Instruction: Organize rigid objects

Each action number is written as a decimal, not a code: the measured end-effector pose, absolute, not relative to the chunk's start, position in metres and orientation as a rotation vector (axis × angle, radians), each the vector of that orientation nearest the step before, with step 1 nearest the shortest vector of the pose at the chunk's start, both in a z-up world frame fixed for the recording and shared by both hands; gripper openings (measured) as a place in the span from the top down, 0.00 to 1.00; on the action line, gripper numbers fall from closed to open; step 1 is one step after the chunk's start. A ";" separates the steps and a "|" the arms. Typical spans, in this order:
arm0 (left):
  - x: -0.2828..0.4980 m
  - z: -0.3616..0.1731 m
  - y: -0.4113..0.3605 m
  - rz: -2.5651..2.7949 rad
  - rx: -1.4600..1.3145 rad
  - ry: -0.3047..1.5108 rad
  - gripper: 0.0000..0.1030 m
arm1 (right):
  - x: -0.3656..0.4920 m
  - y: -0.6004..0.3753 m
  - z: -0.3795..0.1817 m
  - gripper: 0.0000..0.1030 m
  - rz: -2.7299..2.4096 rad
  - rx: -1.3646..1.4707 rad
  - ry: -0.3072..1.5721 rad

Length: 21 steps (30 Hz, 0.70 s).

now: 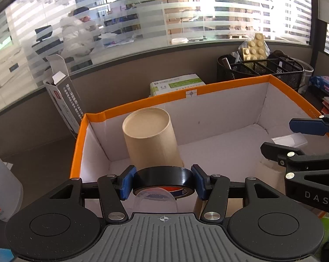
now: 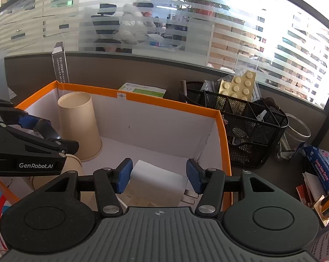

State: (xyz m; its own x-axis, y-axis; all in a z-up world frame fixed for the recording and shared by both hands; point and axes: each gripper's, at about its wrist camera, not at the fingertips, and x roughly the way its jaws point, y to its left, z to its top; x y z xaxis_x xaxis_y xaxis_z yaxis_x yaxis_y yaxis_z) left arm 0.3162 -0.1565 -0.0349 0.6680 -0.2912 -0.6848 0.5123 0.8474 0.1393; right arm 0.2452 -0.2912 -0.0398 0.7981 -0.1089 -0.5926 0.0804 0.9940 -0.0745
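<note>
Here, left gripper (image 1: 163,182) clamped on black tape roll (image 1: 164,180), right gripper (image 2: 157,175) on white block (image 2: 155,183)

My left tool (image 1: 163,182) hangs over the near end of the orange-rimmed box (image 1: 210,86), and the upturned paper cup (image 1: 150,137) stands right ahead of it, blocking the way to the far left corner. Right of that cup the white box floor lies bare up to the back wall (room to pass there). My right tool (image 2: 157,175) crowds the right end, with a white block (image 2: 156,180) between its pads. Beyond the right wall the black mesh organizer (image 2: 247,118) stands close, the green-and-white carton (image 1: 175,84) behind.
</note>
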 end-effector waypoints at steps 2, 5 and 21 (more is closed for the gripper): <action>0.316 -0.035 -0.157 -0.463 0.336 0.704 0.48 | 0.245 -0.292 -0.041 0.50 -0.103 -0.038 0.638; 0.316 -0.035 -0.156 -0.462 0.341 0.702 0.48 | 0.245 -0.293 -0.041 0.50 -0.106 -0.038 0.636; 0.311 -0.035 -0.160 -0.434 0.375 0.688 0.47 | 0.244 -0.286 -0.040 0.50 -0.138 -0.089 0.644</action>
State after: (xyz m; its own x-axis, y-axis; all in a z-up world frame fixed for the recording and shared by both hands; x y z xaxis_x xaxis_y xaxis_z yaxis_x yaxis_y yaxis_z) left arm 0.3114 -0.1603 -0.0349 0.6907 -0.2576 -0.6757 0.4988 0.8463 0.1872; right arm 0.2440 -0.2861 -0.0403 0.7907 -0.1558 -0.5920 0.1005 0.9870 -0.1255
